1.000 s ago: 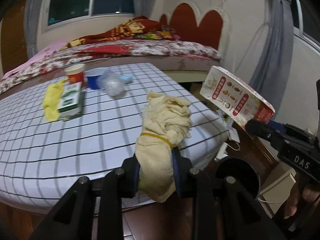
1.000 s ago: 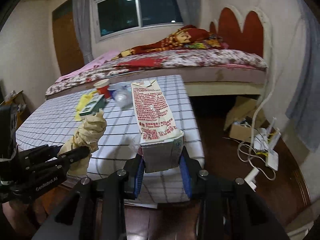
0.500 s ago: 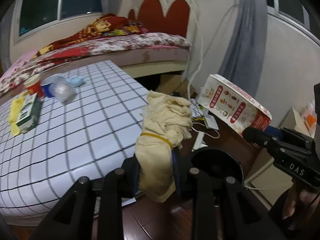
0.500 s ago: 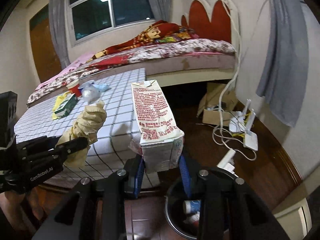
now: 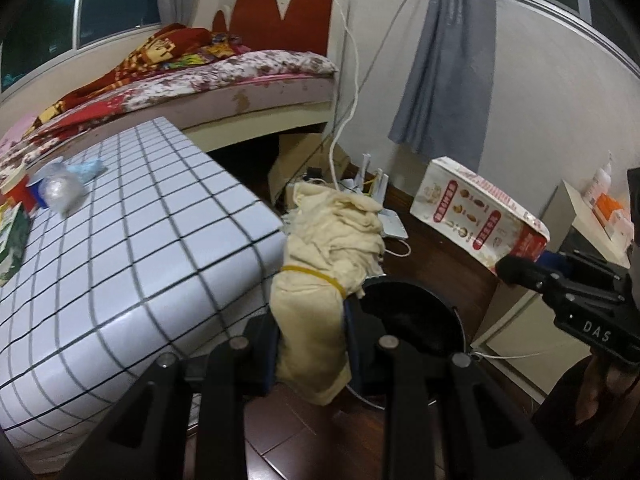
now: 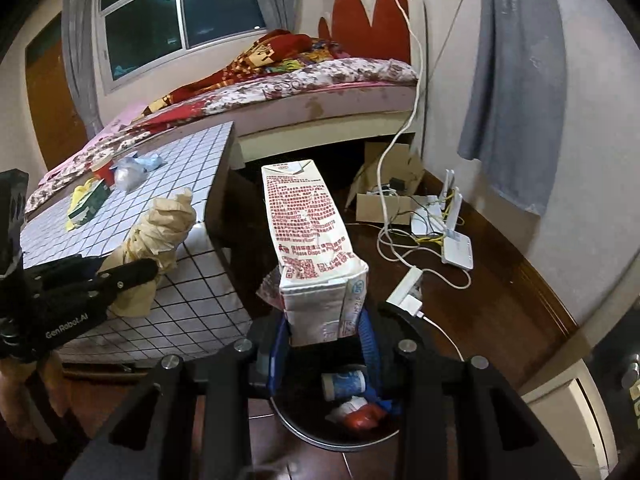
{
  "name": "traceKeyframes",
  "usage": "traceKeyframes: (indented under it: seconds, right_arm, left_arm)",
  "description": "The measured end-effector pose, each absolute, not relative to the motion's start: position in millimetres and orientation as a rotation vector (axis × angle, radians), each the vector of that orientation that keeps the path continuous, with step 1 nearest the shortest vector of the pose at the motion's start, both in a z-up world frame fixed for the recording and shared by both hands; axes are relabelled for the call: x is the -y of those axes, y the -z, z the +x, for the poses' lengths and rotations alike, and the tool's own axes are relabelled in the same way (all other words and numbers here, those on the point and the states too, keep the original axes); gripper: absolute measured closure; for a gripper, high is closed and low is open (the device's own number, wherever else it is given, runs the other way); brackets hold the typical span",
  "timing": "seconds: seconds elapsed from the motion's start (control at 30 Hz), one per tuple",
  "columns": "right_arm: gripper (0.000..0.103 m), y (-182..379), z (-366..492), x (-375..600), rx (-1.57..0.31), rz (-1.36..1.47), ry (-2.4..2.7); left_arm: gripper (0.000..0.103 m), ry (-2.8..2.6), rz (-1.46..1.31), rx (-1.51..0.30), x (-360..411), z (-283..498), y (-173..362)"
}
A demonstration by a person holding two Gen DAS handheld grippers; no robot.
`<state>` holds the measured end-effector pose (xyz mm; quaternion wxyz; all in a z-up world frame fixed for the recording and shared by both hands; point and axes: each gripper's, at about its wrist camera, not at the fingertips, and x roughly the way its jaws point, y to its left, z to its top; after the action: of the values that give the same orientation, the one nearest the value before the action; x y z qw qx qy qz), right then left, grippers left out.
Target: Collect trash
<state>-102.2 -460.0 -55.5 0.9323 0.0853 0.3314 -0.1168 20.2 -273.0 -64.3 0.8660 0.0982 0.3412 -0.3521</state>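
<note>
Grid-patterned white cloth covers the bench, which fills the left half of the left wrist view, with a bed behind it in the upper left. On the bench's far end, at the left edge of that view, lie leftover bits of trash: a crumpled clear plastic wad, a red cup and a green packet.

Below the bench's corner, on the dark wood floor, stands a round black bin; in the right wrist view, bottom centre, it already holds a small cup and red and white scraps.

In the right wrist view the right claw is clamped on the base of a tall white milk carton printed in red, held upright directly over the bin's mouth.

In the left wrist view the left claw is clamped on a cream bundle of cloth bound with a yellow rubber band, centre frame, hanging just beside the bin's near rim.

The step in hand looks like the drop. To do it well, lower the carton a little so it falls inside and does not tip over the rim, then part the fingers fully. The bundle should be brought further over the opening before release, since it sits at the edge and could snag or slide to the floor.
</note>
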Motion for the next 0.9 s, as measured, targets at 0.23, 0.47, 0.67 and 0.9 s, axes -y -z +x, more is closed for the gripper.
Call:
traceKeyframes:
  seconds: [0.23, 0.47, 0.67, 0.9]
  right_arm:
    - [0.068, 66.7, -110.9, 479.4, -0.703, 0.193, 0.266]
    - [0.068, 84.0, -119.1, 498.2, -0.751, 0.206, 0.288]
    - [0.068, 104.7, -119.0, 510.1, -0.798, 0.219, 0.296]
    - [0.068, 126.3, -112.4, 514.9, -0.851, 0.203, 0.290]
  left_arm:
    - [0.074, 0.789, 0.256, -0.738, 301.9, 18.7, 81.9]
    - [0.074, 0.840, 0.294, -0.780, 325.8, 13.2, 100.7]
    - [0.074, 0.856, 0.313, -0.826, 339.8, 13.3, 116.9]
    - [0.074, 0.887, 0.324, -0.870, 351.8, 14.8, 129.3]
